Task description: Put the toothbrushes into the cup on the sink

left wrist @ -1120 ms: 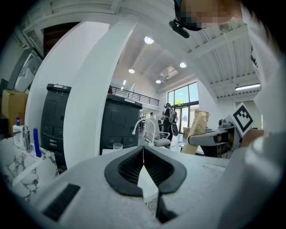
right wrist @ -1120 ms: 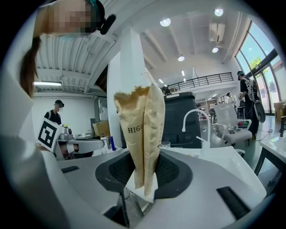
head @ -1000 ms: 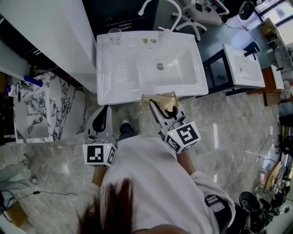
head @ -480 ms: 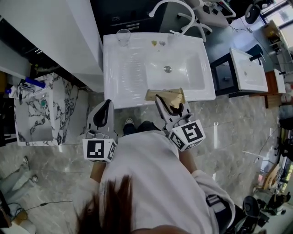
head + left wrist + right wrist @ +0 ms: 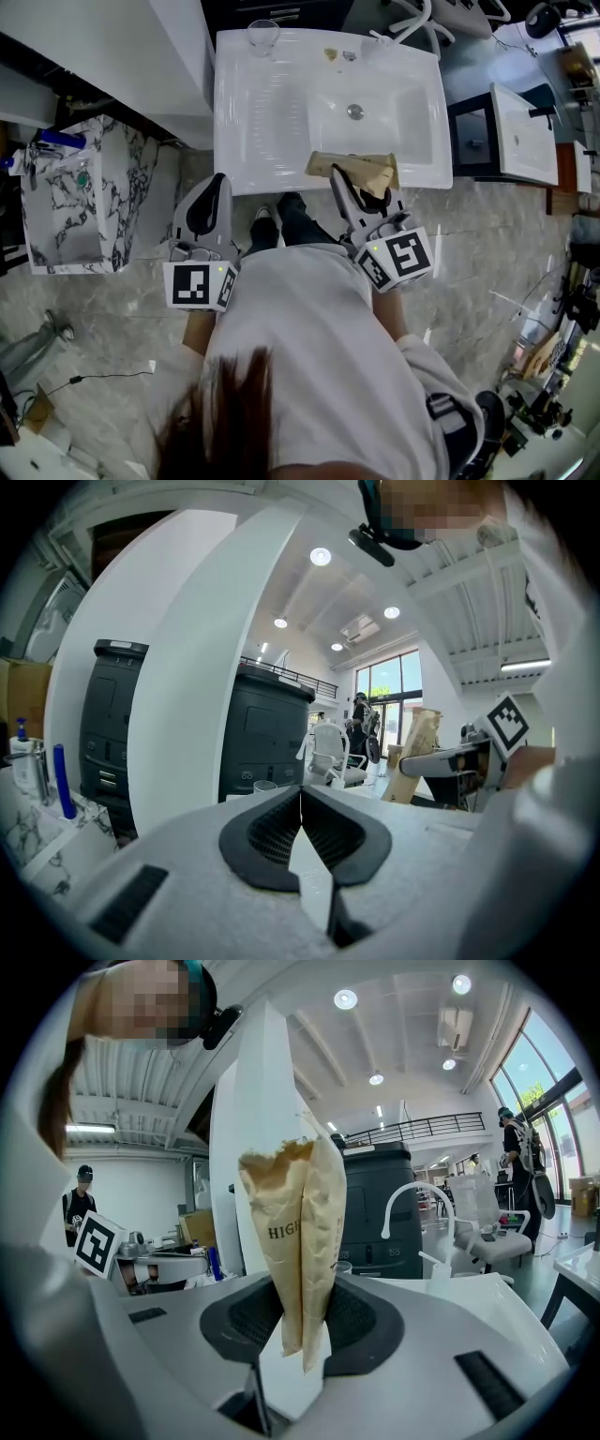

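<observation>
Now clamped in right hand-held gripper (image 5: 362,185): tan paper packet (image 5: 349,165), presumably toothbrushes, over sink (image 5: 272,122) front edge at 6 o'clock; left hand-held gripper (image 5: 215,183) closed, empty; cup (image 5: 263,36) well apart at 11 o'clock; could topple cup if wide packet pushed in.

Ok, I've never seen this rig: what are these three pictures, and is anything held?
No robot here: a person carries a handheld gripper in each hand. One picture comes from a camera on the person's head, looking down; the other two come from cameras riding on the grippers, looking along their jaws. Ahead stands a white sink with a glass cup at its back left corner. The right gripper has its jaws closed on a brown paper packet. The left gripper has its jaws together, nothing between them.
</observation>
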### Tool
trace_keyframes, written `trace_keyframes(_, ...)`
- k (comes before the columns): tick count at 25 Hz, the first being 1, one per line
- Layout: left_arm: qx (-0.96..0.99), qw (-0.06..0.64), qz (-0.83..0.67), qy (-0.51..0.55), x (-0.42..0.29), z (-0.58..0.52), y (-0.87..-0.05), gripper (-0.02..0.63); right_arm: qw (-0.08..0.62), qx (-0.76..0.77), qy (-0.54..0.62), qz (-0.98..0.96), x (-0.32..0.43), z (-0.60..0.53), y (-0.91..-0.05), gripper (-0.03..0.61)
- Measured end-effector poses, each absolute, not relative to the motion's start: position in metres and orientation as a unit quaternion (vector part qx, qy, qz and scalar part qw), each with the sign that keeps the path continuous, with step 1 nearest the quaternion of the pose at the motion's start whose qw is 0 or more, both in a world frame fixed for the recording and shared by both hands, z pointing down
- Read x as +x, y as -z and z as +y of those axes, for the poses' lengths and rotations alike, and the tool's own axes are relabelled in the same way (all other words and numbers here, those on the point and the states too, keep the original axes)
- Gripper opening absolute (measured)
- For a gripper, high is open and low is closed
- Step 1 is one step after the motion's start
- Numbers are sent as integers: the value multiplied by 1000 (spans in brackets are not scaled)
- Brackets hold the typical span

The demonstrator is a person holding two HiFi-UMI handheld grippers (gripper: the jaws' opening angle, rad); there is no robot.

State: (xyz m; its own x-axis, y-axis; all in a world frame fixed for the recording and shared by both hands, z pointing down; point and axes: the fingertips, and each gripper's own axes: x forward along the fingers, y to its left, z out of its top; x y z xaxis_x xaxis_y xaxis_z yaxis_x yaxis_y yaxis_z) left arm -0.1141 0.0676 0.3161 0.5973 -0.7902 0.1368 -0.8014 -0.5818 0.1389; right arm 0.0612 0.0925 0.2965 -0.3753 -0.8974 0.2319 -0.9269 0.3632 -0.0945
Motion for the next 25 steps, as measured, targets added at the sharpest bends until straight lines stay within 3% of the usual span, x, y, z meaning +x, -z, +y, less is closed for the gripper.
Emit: trace_keyframes(25, 853, 100, -512, -25, -33, -31, -311, 15, 75, 511, -121, -848, 153, -13, -309, 114)
